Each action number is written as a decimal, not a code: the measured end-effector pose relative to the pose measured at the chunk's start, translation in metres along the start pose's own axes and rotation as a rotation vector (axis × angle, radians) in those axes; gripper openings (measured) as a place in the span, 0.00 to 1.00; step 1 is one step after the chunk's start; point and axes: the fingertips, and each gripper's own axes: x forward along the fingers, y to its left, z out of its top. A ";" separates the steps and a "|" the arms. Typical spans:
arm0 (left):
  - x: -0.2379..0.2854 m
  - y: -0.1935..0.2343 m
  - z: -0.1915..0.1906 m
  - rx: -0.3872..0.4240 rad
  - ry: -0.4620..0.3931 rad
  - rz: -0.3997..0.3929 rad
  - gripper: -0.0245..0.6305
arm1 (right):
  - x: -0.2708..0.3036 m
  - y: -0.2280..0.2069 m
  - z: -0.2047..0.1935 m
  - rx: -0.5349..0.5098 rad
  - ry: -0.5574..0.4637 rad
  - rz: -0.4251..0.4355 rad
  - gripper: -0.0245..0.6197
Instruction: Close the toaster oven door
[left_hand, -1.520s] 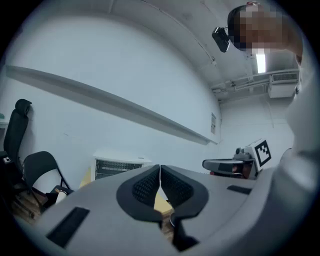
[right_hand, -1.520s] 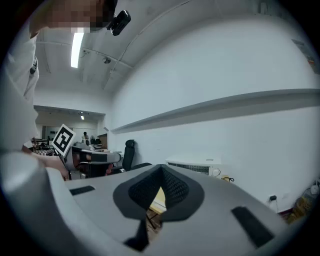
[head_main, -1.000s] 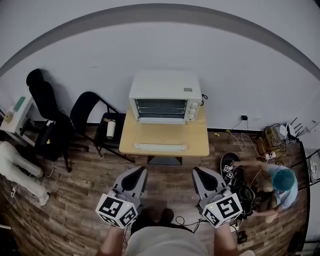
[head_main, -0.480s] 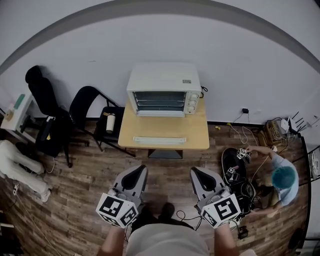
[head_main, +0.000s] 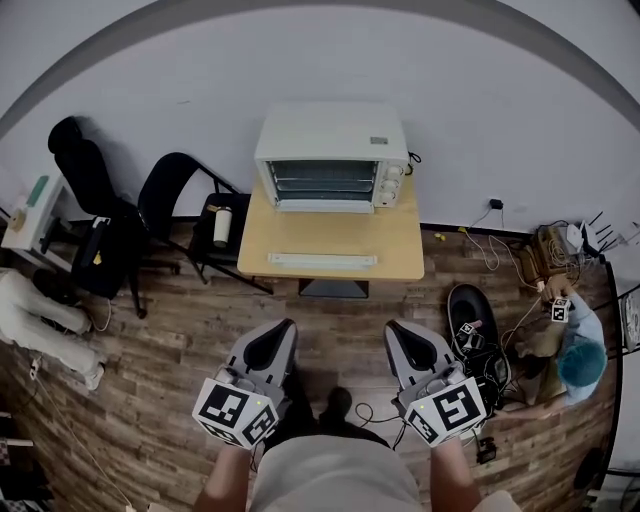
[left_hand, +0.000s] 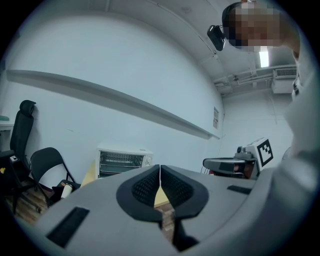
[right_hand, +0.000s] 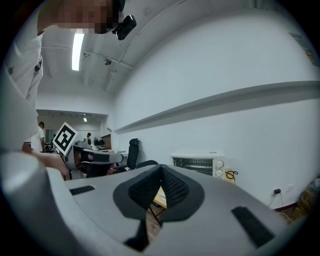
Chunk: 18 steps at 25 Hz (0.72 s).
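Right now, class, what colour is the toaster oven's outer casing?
White. The toaster oven shows best in the head view.

Toaster oven (head_main: 332, 157) sits at the back of the table (head_main: 330, 235), against the wall. Long flat strip (head_main: 322, 261) lies on the table in front of it. Folding chair (head_main: 178, 200) stands just left of the table, with a bottle (head_main: 222, 227) on its seat. Office chair (head_main: 85, 200) stands further left. Person (head_main: 575, 360) crouches on the floor to the right. Left gripper (head_main: 272, 345) and right gripper (head_main: 410, 345) are side by side, well short of the table.

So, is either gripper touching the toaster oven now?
No, the left gripper and right gripper are both over the wooden floor, well short of the toaster oven.
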 end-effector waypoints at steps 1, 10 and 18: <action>-0.001 0.001 -0.002 0.000 0.006 0.000 0.05 | 0.002 0.002 -0.002 0.001 0.005 0.002 0.04; 0.013 0.038 -0.008 -0.017 0.043 -0.006 0.05 | 0.039 0.019 -0.009 0.002 0.042 0.019 0.04; 0.032 0.067 0.002 -0.006 0.048 -0.061 0.05 | 0.075 0.020 -0.010 0.006 0.058 -0.013 0.04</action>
